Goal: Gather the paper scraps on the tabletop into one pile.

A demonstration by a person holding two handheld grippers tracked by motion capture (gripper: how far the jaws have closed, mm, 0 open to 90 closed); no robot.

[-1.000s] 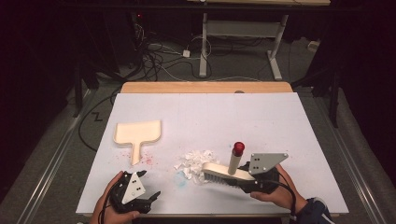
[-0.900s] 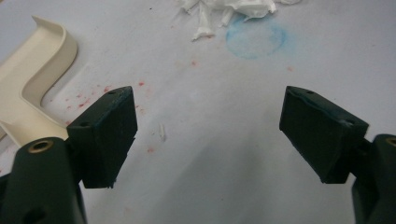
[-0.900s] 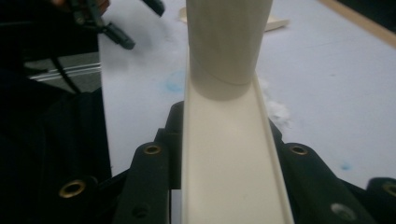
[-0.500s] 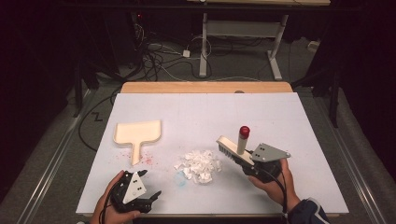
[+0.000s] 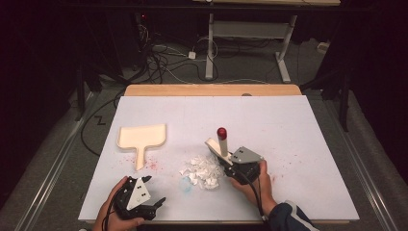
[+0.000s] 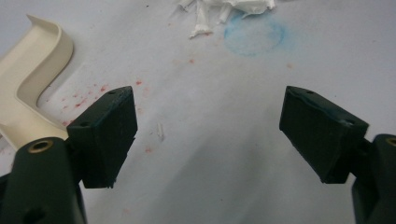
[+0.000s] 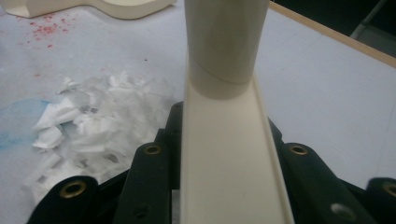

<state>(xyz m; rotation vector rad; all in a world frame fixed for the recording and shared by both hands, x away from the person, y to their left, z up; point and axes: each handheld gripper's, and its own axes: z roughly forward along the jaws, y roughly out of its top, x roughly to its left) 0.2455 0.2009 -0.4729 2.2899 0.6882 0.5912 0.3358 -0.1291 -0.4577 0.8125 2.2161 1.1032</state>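
Overhead, stained white table (image 5: 298, 134); right hand-held gripper (image 5: 230, 161) clamps brush (image 5: 219, 144), left hand-held gripper (image 5: 156, 204) gapes.

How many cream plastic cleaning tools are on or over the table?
2: a dustpan lying at the table's left, and a brush clamped in the right gripper beside the paper scraps.
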